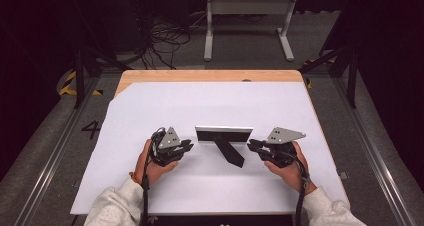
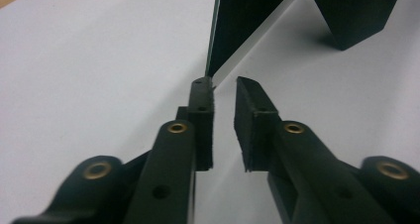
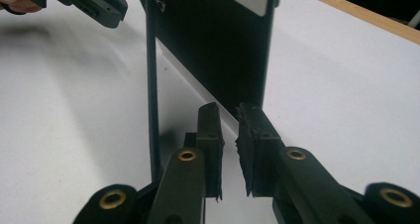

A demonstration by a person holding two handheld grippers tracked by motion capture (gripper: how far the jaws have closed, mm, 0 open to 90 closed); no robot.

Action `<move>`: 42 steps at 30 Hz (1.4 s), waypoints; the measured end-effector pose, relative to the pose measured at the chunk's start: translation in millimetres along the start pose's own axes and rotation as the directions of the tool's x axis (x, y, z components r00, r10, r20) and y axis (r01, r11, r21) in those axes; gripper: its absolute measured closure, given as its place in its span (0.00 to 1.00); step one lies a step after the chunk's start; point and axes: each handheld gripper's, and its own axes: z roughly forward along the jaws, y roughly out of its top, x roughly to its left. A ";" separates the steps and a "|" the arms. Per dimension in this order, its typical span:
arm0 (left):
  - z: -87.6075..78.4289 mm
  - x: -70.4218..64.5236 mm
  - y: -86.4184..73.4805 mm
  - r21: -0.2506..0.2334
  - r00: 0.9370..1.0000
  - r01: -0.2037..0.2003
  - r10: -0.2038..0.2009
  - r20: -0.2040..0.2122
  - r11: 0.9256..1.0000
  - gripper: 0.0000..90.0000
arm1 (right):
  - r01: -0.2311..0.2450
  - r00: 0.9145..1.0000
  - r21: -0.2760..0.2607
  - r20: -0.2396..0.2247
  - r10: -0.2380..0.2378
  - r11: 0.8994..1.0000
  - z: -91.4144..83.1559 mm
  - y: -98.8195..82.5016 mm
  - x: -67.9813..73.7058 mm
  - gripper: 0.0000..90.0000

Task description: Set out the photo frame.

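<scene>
A black picture frame (image 1: 222, 134) stands upright in the middle of the white sheet, its back and black prop leg (image 1: 229, 152) turned toward me. My left gripper (image 1: 187, 146) sits at the frame's left end. Its jaws are open a narrow gap (image 2: 223, 87) with nothing between them, and the frame's edge (image 2: 237, 21) lies just beyond the left pad. My right gripper (image 1: 251, 145) sits at the frame's right end. Its jaws (image 3: 228, 110) are also slightly apart with only table showing between them, and the frame's black back (image 3: 213, 50) rises just past the tips.
The white sheet (image 1: 210, 106) covers a wooden table whose far edge (image 1: 210, 76) shows. The prop leg (image 2: 354, 13) stands behind the frame. The left gripper (image 3: 99, 6) shows at the top left of the right gripper view. Dark floor, cables and a white stand lie beyond the table.
</scene>
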 end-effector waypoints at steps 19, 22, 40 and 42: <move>21.6 0.4 18.3 -0.052 1.000 -0.009 0.010 0.022 0.999 0.75 | -0.007 0.998 -0.027 0.055 0.009 1.000 10.6 1.1 -4.3 0.87; 21.2 0.3 18.8 -0.054 1.000 -0.009 0.010 0.022 0.999 0.81 | -0.008 0.998 -0.030 0.058 0.010 1.000 11.7 1.2 -4.8 0.87; 12.0 -0.8 15.9 -0.043 0.999 -0.016 0.018 0.034 0.999 0.88 | -0.039 0.996 -0.027 0.084 0.041 0.999 25.8 4.5 -15.6 0.88; 11.3 -1.4 15.7 -0.041 0.999 -0.019 0.020 0.032 0.999 0.89 | -0.043 0.996 -0.020 0.082 0.045 0.999 28.5 4.6 -16.4 0.88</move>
